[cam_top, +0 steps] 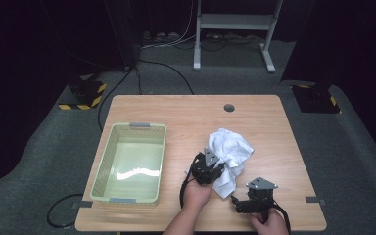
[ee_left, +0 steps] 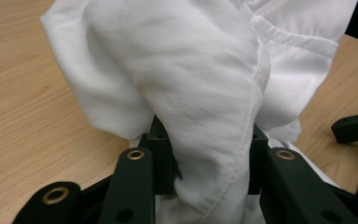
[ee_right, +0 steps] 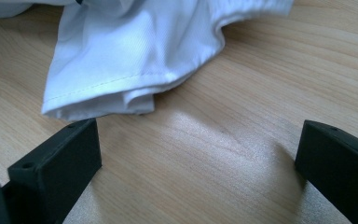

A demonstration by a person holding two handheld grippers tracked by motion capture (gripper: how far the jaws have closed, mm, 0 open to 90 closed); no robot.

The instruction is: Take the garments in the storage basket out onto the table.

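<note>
The white cloth (cam_top: 229, 155) lies crumpled on the bench (cam_top: 186, 115), right of the green basket (cam_top: 132, 164). The left gripper (cam_top: 214, 169) clenches a fold of it; the right gripper (cam_top: 239, 201), jaws spread and empty, sits just before its hem.

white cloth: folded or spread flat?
Neither: the white garment sits crumpled in a heap on the table, one fold pinched in the left gripper. Its stitched hem trails toward the open right gripper.
</note>
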